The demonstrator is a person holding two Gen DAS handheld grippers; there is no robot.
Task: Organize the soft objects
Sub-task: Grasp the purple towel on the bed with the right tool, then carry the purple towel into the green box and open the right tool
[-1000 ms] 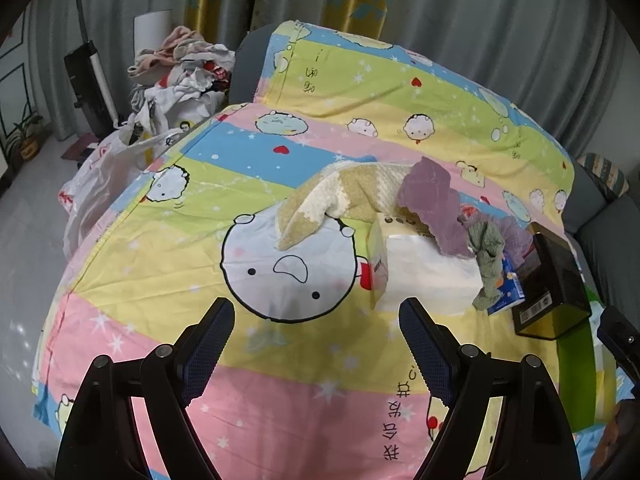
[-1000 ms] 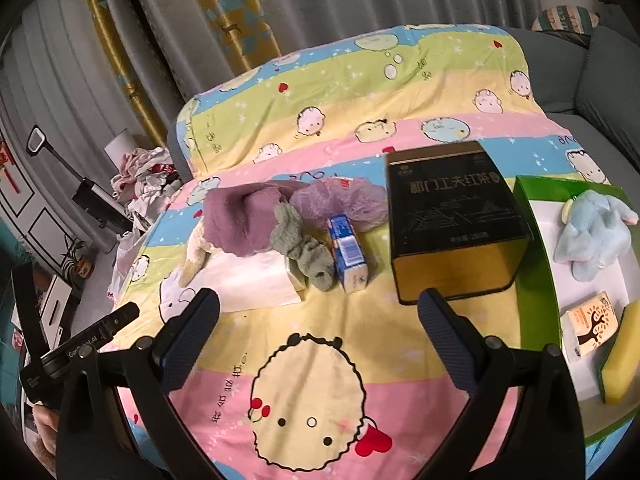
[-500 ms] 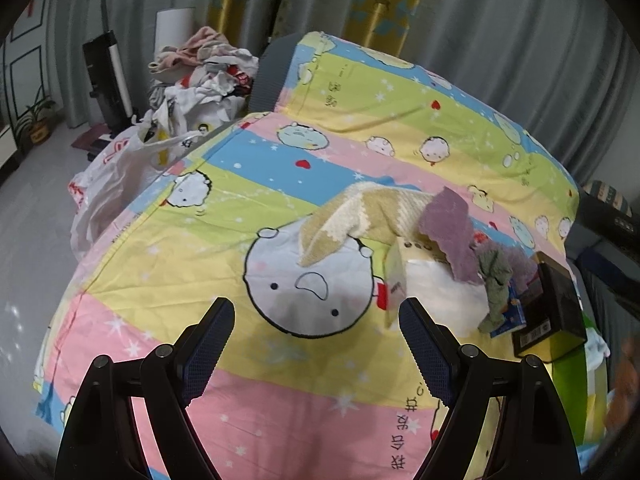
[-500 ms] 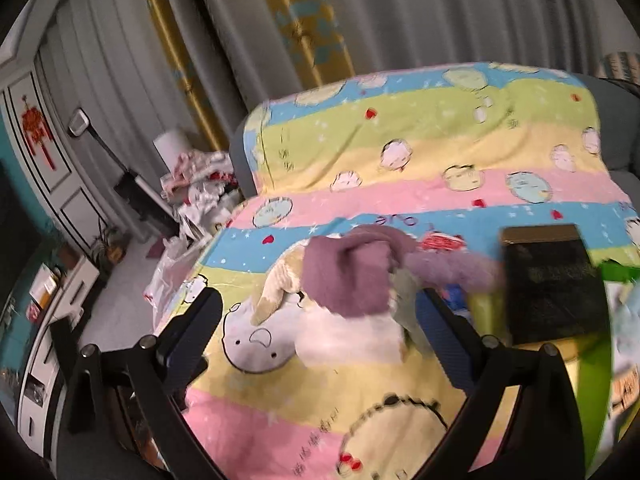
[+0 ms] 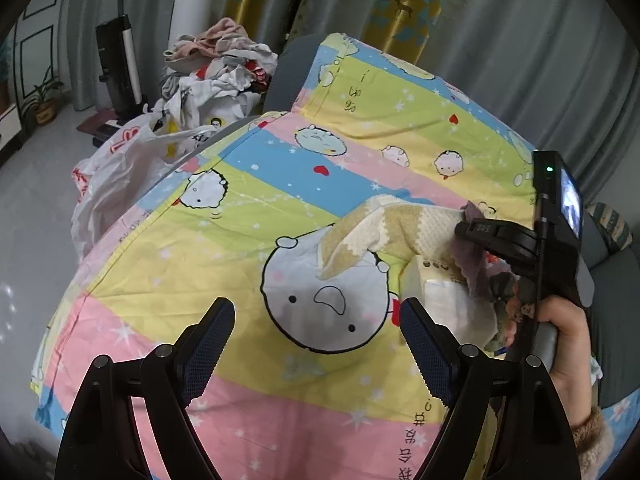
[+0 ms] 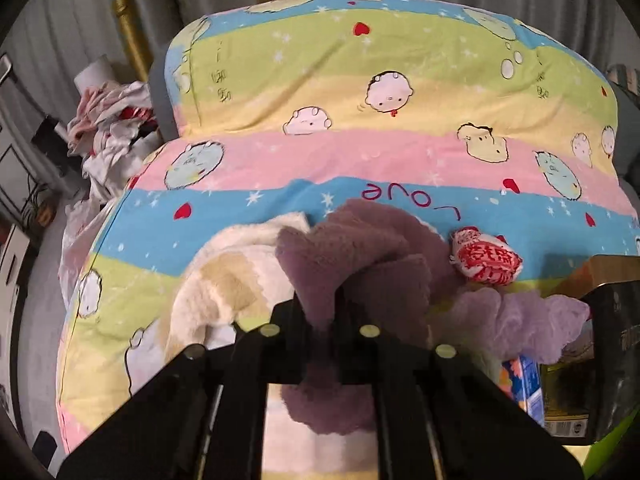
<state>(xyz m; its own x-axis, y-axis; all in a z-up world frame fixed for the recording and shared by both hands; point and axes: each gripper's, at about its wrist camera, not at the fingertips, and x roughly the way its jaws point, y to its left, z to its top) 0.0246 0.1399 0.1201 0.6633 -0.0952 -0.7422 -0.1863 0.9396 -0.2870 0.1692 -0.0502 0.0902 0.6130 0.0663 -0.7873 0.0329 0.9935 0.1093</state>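
A purple fleece cloth (image 6: 360, 240) lies bunched over a white tissue pack (image 5: 444, 296) on the cartoon bedspread (image 5: 200, 260). My right gripper (image 6: 340, 296) has its jaws closing onto a fold of that cloth, and the pads pinch it. The left wrist view shows the same right gripper (image 5: 468, 232) over the purple cloth (image 5: 474, 268), held by a person's hand (image 5: 560, 332). A cream and beige knitted cloth (image 5: 384, 228) lies beside it, to the left. My left gripper (image 5: 316, 332) hovers open over the bedspread with nothing between its fingers.
A lilac fluffy item (image 6: 520, 320), a red-and-white packet (image 6: 486, 260), a blue carton (image 6: 528, 380) and a black box (image 6: 616, 320) sit right of the cloth. A laundry pile (image 5: 216, 64) and a white plastic bag (image 5: 116, 176) stand past the bed's left edge.
My right gripper swung left from above the black box to the purple cloth and went from wide open to shut on it. The left gripper drifted slightly and stayed open.
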